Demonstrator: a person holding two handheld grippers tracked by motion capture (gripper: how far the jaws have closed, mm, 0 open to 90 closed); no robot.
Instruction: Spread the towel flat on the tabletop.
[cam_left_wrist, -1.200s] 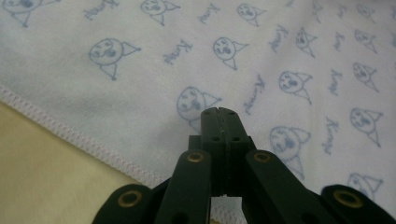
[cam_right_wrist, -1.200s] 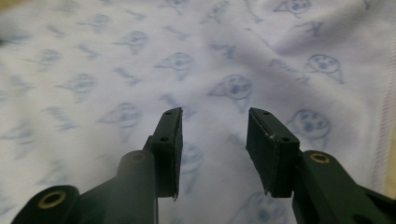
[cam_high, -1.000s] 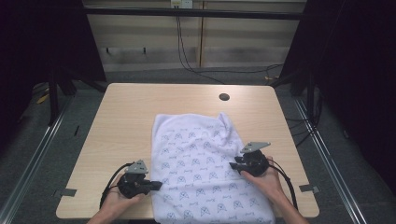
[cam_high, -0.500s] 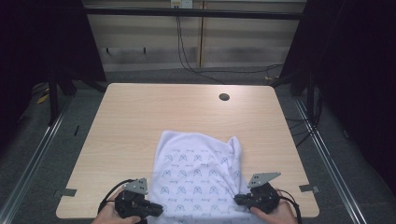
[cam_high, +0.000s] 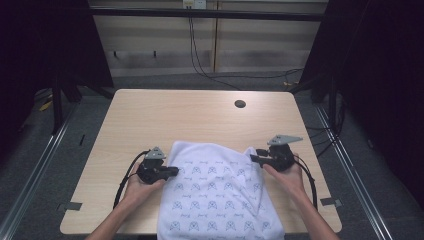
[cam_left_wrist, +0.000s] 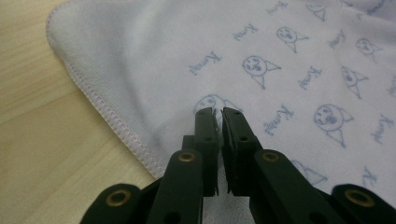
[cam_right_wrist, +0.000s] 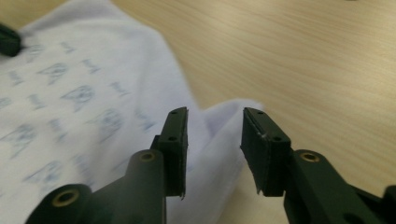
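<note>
**Right jaws letting go of the cloth**

The right gripper (cam_right_wrist: 212, 154) is opening, its jaws apart over the cloth's (cam_high: 220, 195) raised right corner; the left gripper (cam_left_wrist: 220, 140) is pinching its left edge. The cloth has slid toward the table's (cam_high: 165, 115) near edge, so spreading looks nearly finished.

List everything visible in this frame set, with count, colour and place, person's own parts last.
cloth: one, white with blue print, near middle of table, hanging over near edge
table: one, light wood, centre
hole: one, dark, far right of tabletop
cables: several, black, wall and floor behind
left claw: one, black, nearly shut over cloth's left side, just been closing
right claw: one, black, open around cloth's far right corner, just been opening
hands: two, holding the claws
</note>
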